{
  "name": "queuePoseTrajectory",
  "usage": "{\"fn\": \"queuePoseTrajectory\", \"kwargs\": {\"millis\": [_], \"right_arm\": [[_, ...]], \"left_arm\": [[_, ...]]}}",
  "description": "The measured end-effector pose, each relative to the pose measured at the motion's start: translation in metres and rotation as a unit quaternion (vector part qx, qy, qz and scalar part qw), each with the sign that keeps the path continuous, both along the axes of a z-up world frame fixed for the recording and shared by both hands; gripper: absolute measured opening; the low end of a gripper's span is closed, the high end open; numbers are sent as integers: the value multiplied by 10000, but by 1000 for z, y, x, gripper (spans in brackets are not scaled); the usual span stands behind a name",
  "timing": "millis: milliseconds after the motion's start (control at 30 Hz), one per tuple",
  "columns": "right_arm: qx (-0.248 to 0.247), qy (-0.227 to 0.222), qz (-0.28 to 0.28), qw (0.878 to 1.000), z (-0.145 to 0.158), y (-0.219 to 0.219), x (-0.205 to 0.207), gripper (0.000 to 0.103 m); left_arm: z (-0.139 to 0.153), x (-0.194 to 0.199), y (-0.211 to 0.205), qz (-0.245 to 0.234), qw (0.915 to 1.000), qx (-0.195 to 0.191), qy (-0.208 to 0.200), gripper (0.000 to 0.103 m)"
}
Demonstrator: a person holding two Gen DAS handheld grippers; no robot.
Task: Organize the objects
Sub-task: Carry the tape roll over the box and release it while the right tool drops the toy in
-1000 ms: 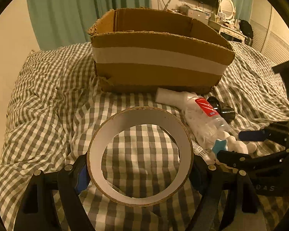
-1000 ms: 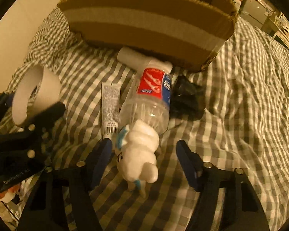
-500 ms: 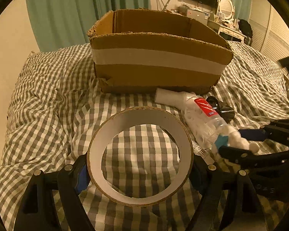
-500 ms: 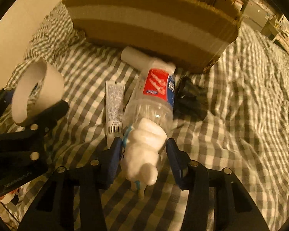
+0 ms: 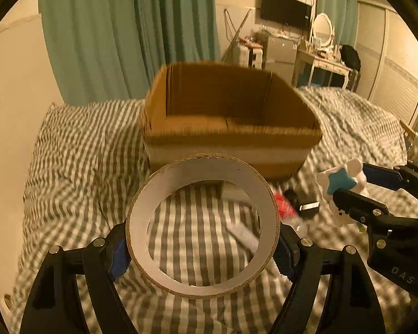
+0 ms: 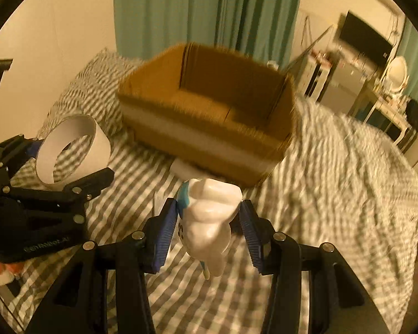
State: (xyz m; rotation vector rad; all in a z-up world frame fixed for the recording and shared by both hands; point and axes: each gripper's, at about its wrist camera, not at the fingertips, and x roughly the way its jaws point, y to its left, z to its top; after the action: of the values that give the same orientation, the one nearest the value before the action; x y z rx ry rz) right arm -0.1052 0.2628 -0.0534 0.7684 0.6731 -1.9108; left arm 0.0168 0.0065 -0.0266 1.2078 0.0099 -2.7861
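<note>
Both my loads have come up off the bed since a second ago, when the white figurine [image 6: 207,222] sat on the quilt between my right jaws held apart; now my right gripper [image 6: 207,226] is clamped on its sides and holds it in the air, short of the cardboard box [image 6: 209,117]. My left gripper [image 5: 202,246] is clamped across the tape roll [image 5: 202,224], also raised, with the box just beyond it.

To finish this well I should carry each piece over the near wall, clear of the rim, and only spread the jaws once it is above the box floor, one hand at a time so the grippers do not meet.

The figurine is smooth, lumpy and glossy with a blue star on it, probably hard plastic, so it may slip on the ribbed blue pads [image 6: 164,233]. The roll is a stiff ring, white inside with a brown card edge. The box is rough corrugated card with a pale tape band. Below, on the soft checked quilt [image 5: 78,172], lie a clear bottle with a red label [image 5: 285,210], a small tube [image 5: 243,235] and something dark, too blurred to name.
</note>
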Motion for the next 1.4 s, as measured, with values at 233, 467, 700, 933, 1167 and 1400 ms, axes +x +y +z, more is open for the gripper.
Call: {"fn": "queuePoseTrajectory", "kwargs": {"millis": [233,467,700,933,1167,1400], "right_arm": [[-495,278,-39,9984,56,-14,-22,46],[-949,419,-96,9946,115,-55,-62,46],[-1383,58,-440,9894,125,-110,-130,46],[-1171,-745,-570,9887,55,-155,-183,46],[-687,-971,-436,9919,-7,-180,-207,46],[-765,-1286,-577,9871,-27,-188,-222,47]], "left_arm": [[64,-42,-4,-53,9983,-208,538,83],[119,-103,-9,-26,9936,-284,1091,83],[121,-168,-33,452,9887,-103,1427,83],[36,-218,-38,431,9963,26,748,83],[-5,-233,-30,400,9986,135,333,84],[-12,-239,-30,588,9979,160,235,87]]}}
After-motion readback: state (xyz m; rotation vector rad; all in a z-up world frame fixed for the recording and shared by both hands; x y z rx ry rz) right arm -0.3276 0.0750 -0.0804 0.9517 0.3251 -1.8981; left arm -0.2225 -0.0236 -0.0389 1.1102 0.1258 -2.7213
